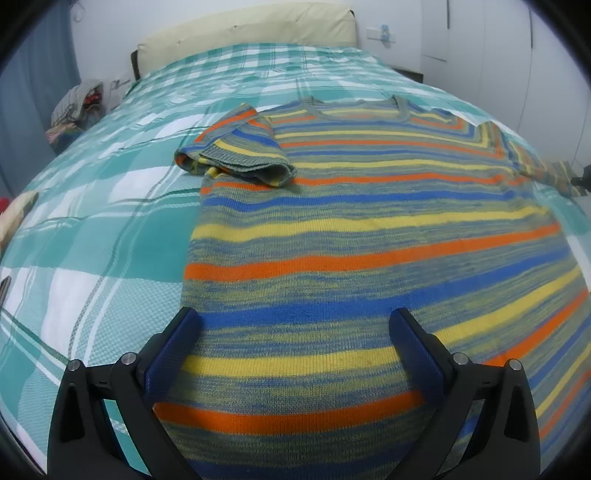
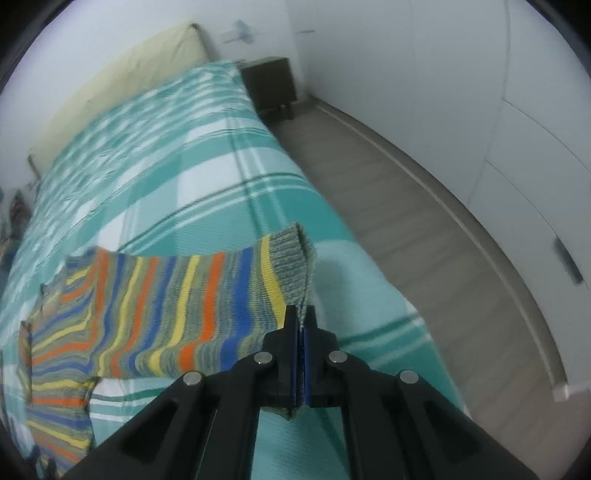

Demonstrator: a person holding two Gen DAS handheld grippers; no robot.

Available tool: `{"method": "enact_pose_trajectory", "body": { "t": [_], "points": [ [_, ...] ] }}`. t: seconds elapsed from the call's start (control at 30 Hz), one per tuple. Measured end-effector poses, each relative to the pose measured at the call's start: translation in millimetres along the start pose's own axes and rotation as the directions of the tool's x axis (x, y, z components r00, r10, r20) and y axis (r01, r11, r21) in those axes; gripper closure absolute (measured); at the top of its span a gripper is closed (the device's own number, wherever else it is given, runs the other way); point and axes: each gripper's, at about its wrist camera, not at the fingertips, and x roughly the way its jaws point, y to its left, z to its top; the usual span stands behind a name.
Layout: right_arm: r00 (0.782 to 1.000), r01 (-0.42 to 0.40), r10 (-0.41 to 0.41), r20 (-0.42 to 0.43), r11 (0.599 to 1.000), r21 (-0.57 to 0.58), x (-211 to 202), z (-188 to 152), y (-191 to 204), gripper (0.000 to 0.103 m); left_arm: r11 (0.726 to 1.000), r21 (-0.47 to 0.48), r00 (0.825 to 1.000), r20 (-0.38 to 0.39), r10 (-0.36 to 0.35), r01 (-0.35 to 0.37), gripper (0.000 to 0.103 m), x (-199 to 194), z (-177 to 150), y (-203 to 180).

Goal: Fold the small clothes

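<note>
A small striped knit sweater (image 1: 369,229) in orange, yellow, blue and grey lies flat on the bed, neck at the far end. Its left sleeve (image 1: 236,147) is folded in over the chest. My left gripper (image 1: 295,332) is open and empty, hovering over the sweater's lower body. In the right wrist view, my right gripper (image 2: 302,321) is shut on the grey cuff (image 2: 291,258) of the right sleeve (image 2: 177,302), holding it stretched out and lifted off the bed.
The bed has a teal and white checked cover (image 1: 110,229) and a cream headboard (image 1: 251,33). A pile of clothes (image 1: 75,107) sits beside the bed at far left. A dark nightstand (image 2: 271,85), wooden floor (image 2: 406,206) and white wardrobe (image 2: 517,110) lie to the right.
</note>
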Motion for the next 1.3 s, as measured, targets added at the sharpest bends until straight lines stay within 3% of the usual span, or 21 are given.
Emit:
{"method": "enact_pose_trajectory", "body": {
  "t": [0.13,0.3,0.5,0.63,0.73,0.8,0.87,0.9,0.93,1.07,1.1,1.23,1.3],
  "points": [
    [0.999,0.043,-0.043,0.014,0.999,-0.02,-13.0,-4.0,-0.4,0.102,1.0,-0.006,1.0,-0.001,-0.006,0.006,0.0,0.3,0.1,1.0],
    [0.995,0.041,-0.034,-0.096,0.997,0.064,10.7,-12.7,-23.2,0.102,1.0,-0.004,1.0,-0.005,-0.006,0.006,0.0,1.6,0.6,1.1],
    [0.99,0.029,-0.017,-0.141,0.996,0.088,20.0,-19.0,-28.0,0.101,1.0,-0.003,1.0,0.001,-0.005,0.005,0.0,1.7,0.2,1.3],
    [0.989,0.063,-0.047,-0.143,0.992,0.111,15.9,-20.5,-38.7,0.1,1.0,-0.001,1.0,0.005,-0.002,0.002,0.0,2.0,-0.2,0.7],
    [0.99,0.114,-0.104,-0.097,0.989,0.099,-0.9,-18.9,-44.1,0.093,1.0,0.003,1.0,0.007,0.003,-0.003,0.0,2.1,-1.0,-0.5],
    [0.997,0.076,-0.076,-0.011,0.997,0.034,-21.7,-14.8,-29.6,0.093,1.0,0.008,1.0,0.009,0.009,-0.009,0.0,2.2,-1.5,-1.7],
    [0.999,-0.026,0.027,0.032,0.999,-0.044,-32.1,-13.8,-8.8,0.088,1.0,0.01,1.0,0.012,0.011,-0.011,0.0,2.4,-2.2,-2.4],
    [0.997,-0.068,0.07,0.028,0.994,-0.083,-32.1,-15.9,3.1,0.079,1.0,0.01,1.0,0.012,0.011,-0.011,0.0,2.0,-2.4,-2.5],
    [0.996,-0.085,0.086,0.011,0.991,-0.108,-28.6,-18.6,11.2,0.071,1.0,0.008,1.0,0.012,0.009,-0.009,0.0,1.7,-2.5,-2.0],
    [0.98,-0.053,0.03,-0.196,0.992,-0.113,17.7,-33.3,16.4,0.07,1.0,-0.003,1.0,-0.001,-0.009,0.009,0.001,-1.9,-0.8,1.4],
    [0.979,-0.049,0.028,-0.203,0.994,-0.099,20.1,-34.4,13.1,0.07,1.0,-0.002,1.0,-0.012,-0.011,0.011,0.001,-3.7,0.4,2.2],
    [0.99,0.081,-0.096,-0.099,0.986,-0.147,-6.9,-28.7,14.4,0.07,0.999,0.014,0.998,-0.058,-0.031,0.032,0.001,-27.0,13.5,10.1],
    [0.997,0.066,-0.073,-0.036,0.985,-0.158,-25.2,-27.5,17.7,0.07,0.998,0.024,0.997,-0.041,-0.061,0.062,0.001,-41.6,26.9,17.5]
  ]
}}
